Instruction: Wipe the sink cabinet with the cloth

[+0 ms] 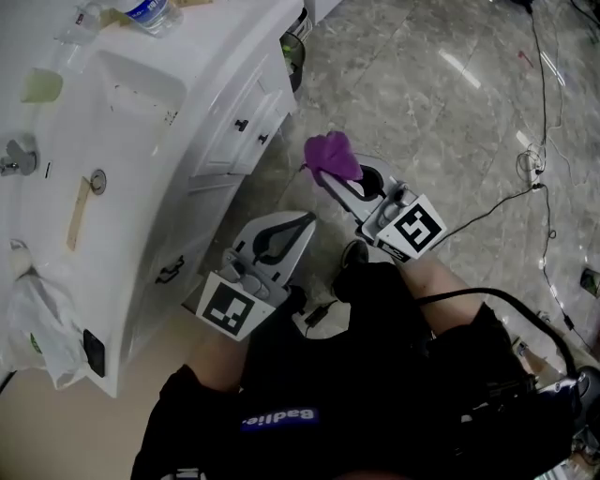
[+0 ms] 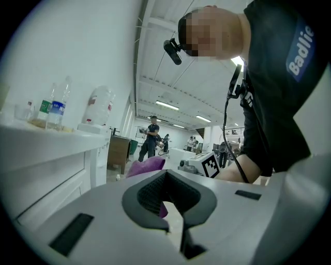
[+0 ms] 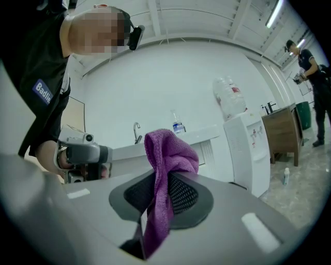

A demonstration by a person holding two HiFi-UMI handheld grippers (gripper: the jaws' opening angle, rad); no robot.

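Here, the person's right gripper [image 1: 337,180] is clamped on the purple cloth [image 3: 168,155], its two jaws pressed against the fabric from either side. In the right gripper view, the cloth bunches up in a rounded fold above the jaw tips, while a narrower tail hangs down through the slot between the dark ribbed pads. From the head view, the bunched end sticks out past the jaw tips over the grey marble floor [image 1: 431,103], near the white sink cabinet [image 1: 234,127] but apart from it, off the side with its panelled doors.

The left gripper [image 1: 289,230] is held lower and closer to the person's body, just beside the cabinet's front edge. Its jaws appear drawn together with only a thin pale sliver between them, though the wide-angle view makes the gap hard to judge; nothing is held in them. The cloth shows beyond them as a purple patch.

On the cabinet top, a sink basin [image 1: 141,84] sits near the middle, with a tap [image 1: 14,159] at the far left edge of the head view and a plastic bottle [image 1: 150,14] at the top. A white plastic bag [image 1: 37,319] hangs off the near end. A black cable [image 1: 525,192] trails across the floor to the right.
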